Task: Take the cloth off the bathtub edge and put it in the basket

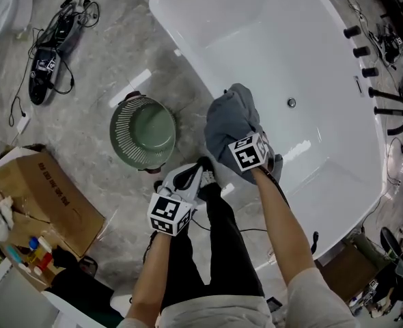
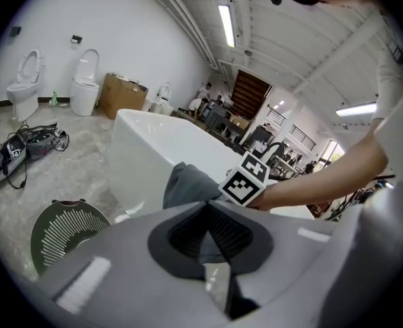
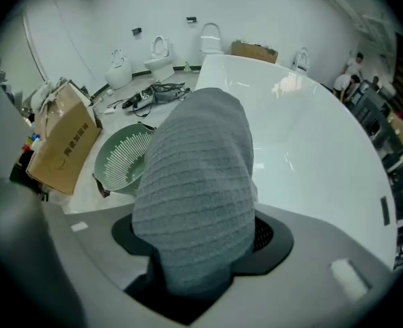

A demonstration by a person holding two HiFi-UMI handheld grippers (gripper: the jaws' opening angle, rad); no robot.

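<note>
Stone floor [image 1: 113,53], basket [image 1: 123,132], box [image 1: 48,193] print unreadable

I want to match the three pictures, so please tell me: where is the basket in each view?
Head view: basket left of centre, beside the tub.
Left gripper view: basket at lower left.
Right gripper view: basket left of centre, partly behind the cloth.
Shared landmark: the white tub, right of the basket.

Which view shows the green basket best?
Head view: the whole basket from above, empty, on the floor beside the bathtub. Left gripper view shows only part; right gripper view has the cloth covering one side.
</note>
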